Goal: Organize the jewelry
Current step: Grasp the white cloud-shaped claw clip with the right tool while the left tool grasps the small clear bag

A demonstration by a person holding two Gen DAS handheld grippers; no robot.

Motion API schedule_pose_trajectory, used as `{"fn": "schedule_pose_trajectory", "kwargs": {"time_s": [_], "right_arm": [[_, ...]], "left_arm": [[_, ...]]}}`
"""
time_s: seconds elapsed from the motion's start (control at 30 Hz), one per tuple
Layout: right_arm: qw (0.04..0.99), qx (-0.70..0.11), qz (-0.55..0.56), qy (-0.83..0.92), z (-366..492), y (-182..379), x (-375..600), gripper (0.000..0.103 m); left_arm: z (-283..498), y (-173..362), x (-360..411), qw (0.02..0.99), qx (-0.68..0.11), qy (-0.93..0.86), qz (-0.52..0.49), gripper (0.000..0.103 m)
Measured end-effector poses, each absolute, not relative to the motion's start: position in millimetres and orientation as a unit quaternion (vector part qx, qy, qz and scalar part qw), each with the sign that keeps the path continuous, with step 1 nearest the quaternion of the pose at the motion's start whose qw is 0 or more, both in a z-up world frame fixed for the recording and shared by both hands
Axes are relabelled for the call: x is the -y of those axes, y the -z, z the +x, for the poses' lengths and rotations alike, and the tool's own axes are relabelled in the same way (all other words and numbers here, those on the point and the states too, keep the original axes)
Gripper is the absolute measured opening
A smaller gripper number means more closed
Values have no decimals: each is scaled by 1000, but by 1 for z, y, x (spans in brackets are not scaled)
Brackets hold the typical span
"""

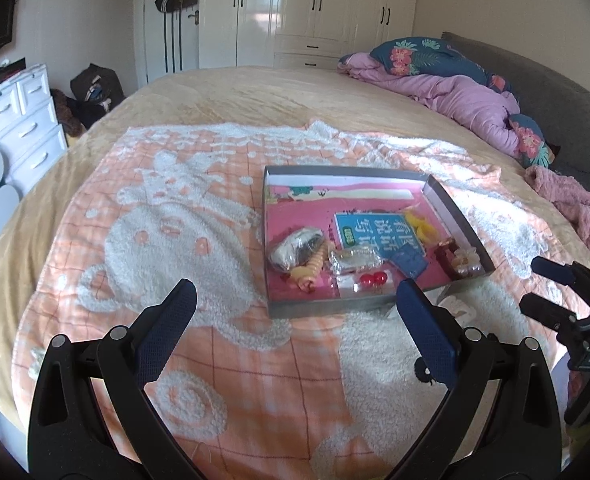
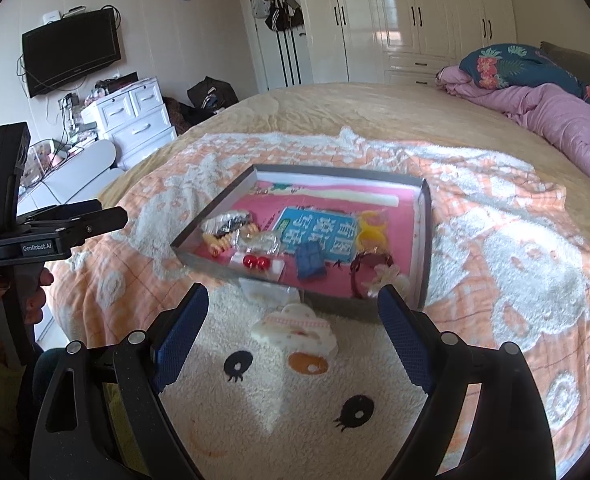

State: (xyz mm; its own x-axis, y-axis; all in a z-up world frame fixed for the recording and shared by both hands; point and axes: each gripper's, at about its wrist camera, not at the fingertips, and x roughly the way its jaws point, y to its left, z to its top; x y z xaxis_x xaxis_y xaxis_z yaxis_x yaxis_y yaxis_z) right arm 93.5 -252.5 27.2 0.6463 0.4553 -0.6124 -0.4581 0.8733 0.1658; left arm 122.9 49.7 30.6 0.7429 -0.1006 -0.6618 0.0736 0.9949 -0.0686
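Though above the hair clip, both grippers wide, empty.

Blanket orange-white cartoon print; tray grey, pink lining; beads red; quilt lilac.

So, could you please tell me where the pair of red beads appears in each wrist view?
Left wrist: the red beads lie near the near wall of the tray, right of centre.
Right wrist: the red beads sit near the tray's near-left wall, centre-left.
Shared landmark: the blue booklet with Chinese lettering.
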Motion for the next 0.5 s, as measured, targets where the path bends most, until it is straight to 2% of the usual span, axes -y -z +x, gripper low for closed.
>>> {"fn": "schedule_pose_trajectory", "kwargs": {"time_s": [0.5], "right_arm": [[887,-393,-1,-244,106,37,224,86]], "left_arm": [[132,7,-41,919,-389,54,-30,93]]}}
